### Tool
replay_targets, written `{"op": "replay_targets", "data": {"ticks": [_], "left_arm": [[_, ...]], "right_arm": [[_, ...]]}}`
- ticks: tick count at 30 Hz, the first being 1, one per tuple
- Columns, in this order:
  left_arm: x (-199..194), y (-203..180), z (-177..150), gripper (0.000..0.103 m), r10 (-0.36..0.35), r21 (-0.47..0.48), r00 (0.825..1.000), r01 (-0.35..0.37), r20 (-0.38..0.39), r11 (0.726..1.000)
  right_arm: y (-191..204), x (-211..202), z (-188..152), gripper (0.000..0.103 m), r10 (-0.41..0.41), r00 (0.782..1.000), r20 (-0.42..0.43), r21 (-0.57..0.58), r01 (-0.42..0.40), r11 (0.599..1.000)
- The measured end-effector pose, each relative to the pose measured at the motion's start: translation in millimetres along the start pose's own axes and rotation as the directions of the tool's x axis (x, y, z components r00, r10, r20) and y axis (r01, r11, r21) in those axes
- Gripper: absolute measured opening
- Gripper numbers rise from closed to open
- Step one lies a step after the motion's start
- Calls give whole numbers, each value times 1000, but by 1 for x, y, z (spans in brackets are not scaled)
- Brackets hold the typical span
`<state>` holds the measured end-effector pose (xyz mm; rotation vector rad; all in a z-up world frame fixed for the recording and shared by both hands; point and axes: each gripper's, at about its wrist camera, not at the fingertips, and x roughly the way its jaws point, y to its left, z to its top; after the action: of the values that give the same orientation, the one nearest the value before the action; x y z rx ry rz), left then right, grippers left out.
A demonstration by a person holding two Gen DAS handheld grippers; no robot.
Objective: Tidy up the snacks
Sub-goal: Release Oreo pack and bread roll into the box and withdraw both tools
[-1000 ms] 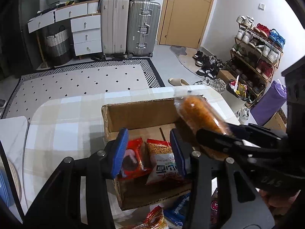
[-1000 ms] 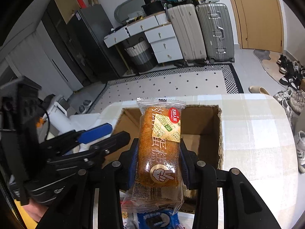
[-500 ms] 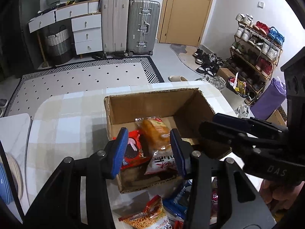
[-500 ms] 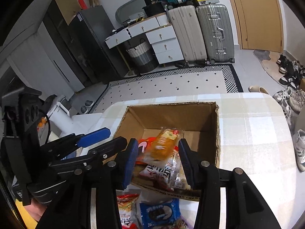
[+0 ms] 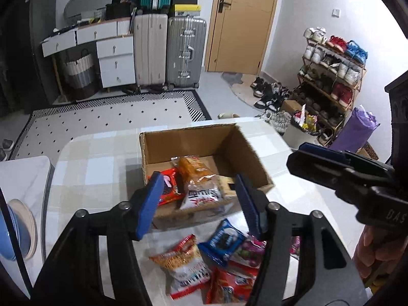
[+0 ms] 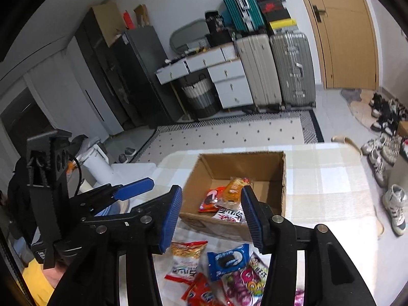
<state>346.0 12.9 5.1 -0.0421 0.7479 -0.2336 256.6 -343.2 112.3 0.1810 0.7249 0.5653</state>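
Both hand-held grippers released, empty: left [image 5: 199,201], right [image 6: 211,216]; cardboard box [image 6: 283,178] mid-frame collects snacks; blue packet [image 6: 228,260] lower centre probably next.

Only "DAS" is legible — on the right tongs [image 5: 306,153].

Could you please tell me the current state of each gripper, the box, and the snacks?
left gripper: open, empty.
right gripper: open, empty.
cardboard box: open-topped, upright, partly filled.
orange cake pack: lying in the box.
blue cookie pack: on the table, outside the box.
door: closed.
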Motion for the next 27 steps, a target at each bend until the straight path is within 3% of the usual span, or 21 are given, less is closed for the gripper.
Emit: {"op": "replay_targets", "data": {"ticks": [3,5,9,13,17,19,20,24,27], "left_arm": [[-32,-10,-5,72,6,8,999,-7,38,1000],[-55,-18,-9,79,7,13,998,-7,70,1000],[-99,-30,-22,80,12,17,993,-14,116,1000],[-140,-37,-36,83,-1,-5,988,2,155,1000],[-176,-46,-55,87,19,-11,981,-17,194,1000],[-195,-51,-66,93,10,-8,976,-8,218,1000],[-205,-54,-74,101,15,-7,973,-13,231,1000],[-234,-63,-100,102,18,10,958,-21,287,1000],[-247,-64,-121,102,24,1,960,-26,279,1000]], "right_arm": [[14,-33,-4,68,6,998,63,-27,-4,1000],[25,-59,-11,71,13,993,113,-51,-7,999],[45,-107,-28,88,33,977,210,-83,-16,996],[63,-150,-54,90,49,957,286,-129,-12,992],[73,-187,-87,99,69,927,369,-151,-14,988],[75,-205,-107,101,53,914,402,-151,8,989],[75,-211,-115,102,45,910,413,-145,16,989],[74,-227,-143,102,29,902,431,-114,22,993],[70,-231,-164,102,8,906,423,-101,39,994]]}}
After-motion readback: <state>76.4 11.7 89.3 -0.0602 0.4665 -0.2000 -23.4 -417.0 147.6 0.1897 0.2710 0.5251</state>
